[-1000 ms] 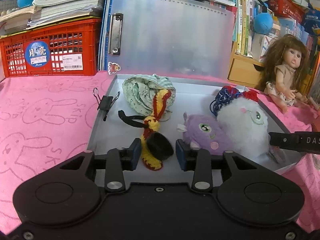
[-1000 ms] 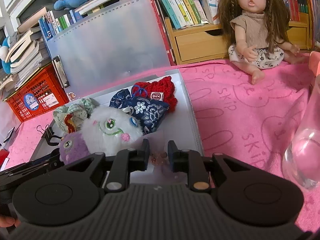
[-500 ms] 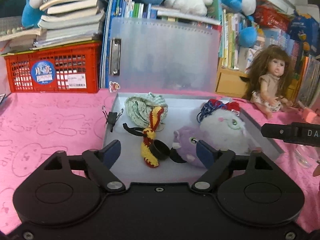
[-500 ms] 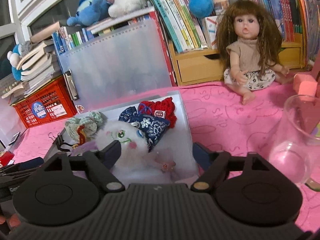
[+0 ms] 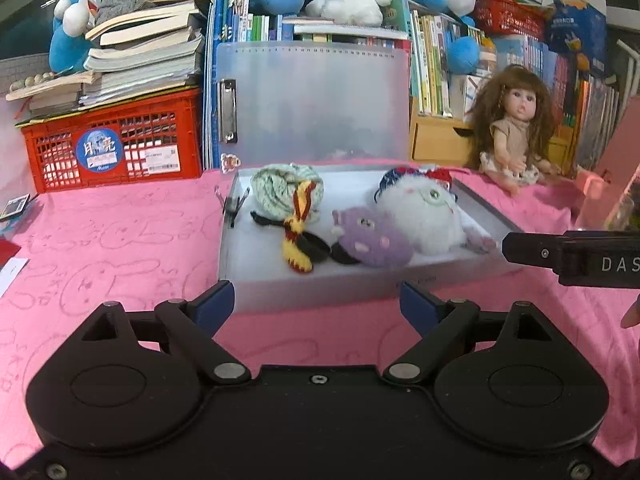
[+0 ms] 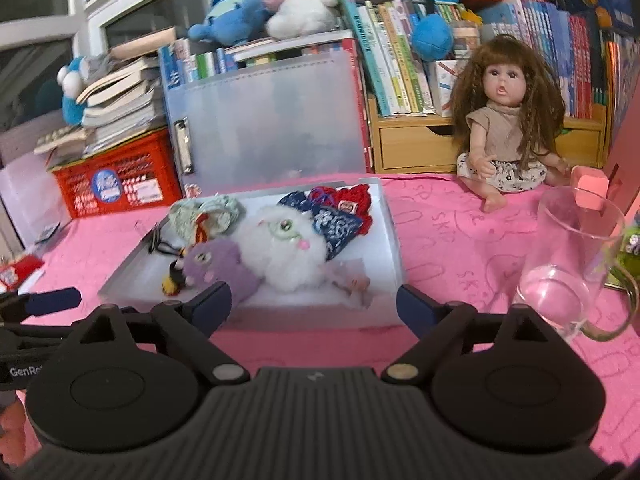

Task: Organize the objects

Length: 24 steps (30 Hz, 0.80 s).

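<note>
Now both grippers, left (image 5: 316, 300) and right (image 6: 314, 300), have empty, opening jaws; the glass (image 6: 572, 268) near the counter's right edge could tip if bumped.

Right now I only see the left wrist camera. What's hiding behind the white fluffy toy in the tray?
Observer: A blue flowered pouch leans against the white fluffy toy.
Operator: Is anything on the right of the tray?
Observer: Yes, a clear glass mug stands on the pink cloth, apart from the tray.
Operator: Is the right tool holding something?
Observer: No. The right tool has nothing between its fingers, and its jaws are opening.
</note>
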Motion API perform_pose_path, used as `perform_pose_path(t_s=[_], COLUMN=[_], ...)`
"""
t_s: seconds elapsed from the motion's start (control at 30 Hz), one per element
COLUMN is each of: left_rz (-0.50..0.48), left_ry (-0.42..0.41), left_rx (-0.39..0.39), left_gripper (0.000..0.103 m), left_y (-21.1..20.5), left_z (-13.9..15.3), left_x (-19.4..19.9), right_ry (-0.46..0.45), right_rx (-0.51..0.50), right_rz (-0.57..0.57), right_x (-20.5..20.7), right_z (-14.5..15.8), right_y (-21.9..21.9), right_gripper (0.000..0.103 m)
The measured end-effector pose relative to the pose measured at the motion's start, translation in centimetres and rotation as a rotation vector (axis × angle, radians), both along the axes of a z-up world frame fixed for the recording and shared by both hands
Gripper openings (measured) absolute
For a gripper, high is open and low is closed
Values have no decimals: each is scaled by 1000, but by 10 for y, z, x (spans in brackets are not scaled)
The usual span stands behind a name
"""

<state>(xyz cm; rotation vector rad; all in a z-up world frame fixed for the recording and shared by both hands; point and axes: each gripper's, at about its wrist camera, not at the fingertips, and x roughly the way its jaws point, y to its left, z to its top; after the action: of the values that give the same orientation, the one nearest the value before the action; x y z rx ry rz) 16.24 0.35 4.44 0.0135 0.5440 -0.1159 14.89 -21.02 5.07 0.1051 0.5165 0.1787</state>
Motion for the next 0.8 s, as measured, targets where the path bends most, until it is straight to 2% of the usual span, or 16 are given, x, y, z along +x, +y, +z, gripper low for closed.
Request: perform_pose_path(t_s=[0.37, 0.67, 0.8], left_rz=[30, 63, 56], left_ry=[53, 110, 117], left_rx=[7, 10, 27], left_gripper=[90, 91, 95], left_y=[9, 14, 12], left_z=[-21, -38, -39], left_x=[-22, -21, -20], right_ry=[23, 79, 107], right_rx=[-74, -98, -114], right_rz=[14, 7, 3], right_x=[-22, -22, -19], right_z=[-17, -34, -41], right_y=[15, 21, 25], right_gripper=[99, 99, 100])
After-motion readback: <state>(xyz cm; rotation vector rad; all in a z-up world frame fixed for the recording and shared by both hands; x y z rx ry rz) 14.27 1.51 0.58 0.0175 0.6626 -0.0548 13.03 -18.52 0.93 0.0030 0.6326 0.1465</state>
